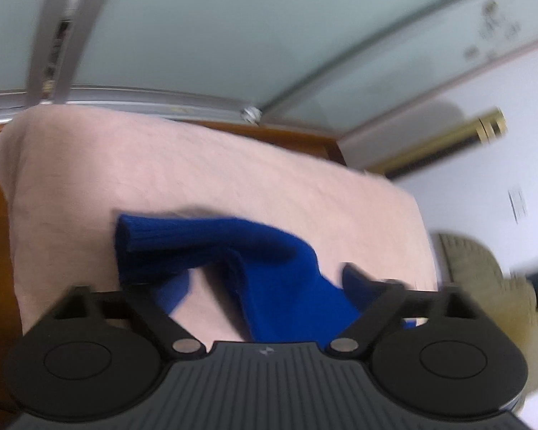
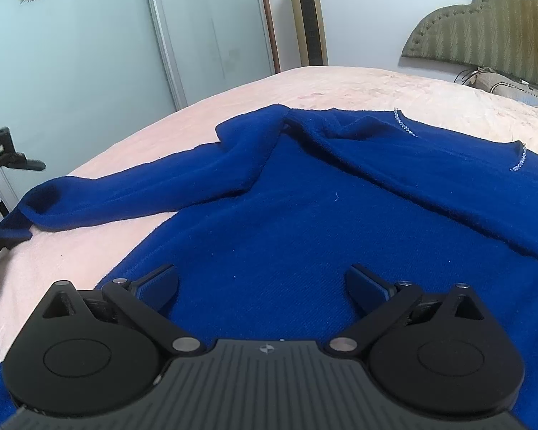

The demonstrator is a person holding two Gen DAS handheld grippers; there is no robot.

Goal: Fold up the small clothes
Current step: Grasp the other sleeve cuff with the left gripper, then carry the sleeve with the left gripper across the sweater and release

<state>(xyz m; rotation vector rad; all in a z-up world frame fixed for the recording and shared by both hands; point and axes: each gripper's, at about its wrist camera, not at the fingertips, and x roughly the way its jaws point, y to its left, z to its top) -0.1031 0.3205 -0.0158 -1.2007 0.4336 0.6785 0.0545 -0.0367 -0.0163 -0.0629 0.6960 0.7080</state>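
Note:
A royal blue knit sweater (image 2: 305, 215) lies spread on a pink bed cover (image 2: 358, 82), one sleeve (image 2: 125, 197) stretched to the left edge of the bed. My right gripper (image 2: 262, 283) is open, low over the sweater's body, holding nothing. In the blurred left wrist view, the ribbed sleeve cuff (image 1: 143, 247) and sleeve (image 1: 287, 286) lie on the pink cover (image 1: 197, 172). My left gripper (image 1: 265, 283) is open with the sleeve between its fingers; its left finger is hidden by the cloth.
Frosted sliding wardrobe doors (image 2: 89, 53) stand beyond the bed. A gold tower fan (image 2: 306, 14) stands by the wall. A padded olive headboard (image 2: 491, 18) is at the right. A black stand (image 2: 3, 157) is at the left bed edge.

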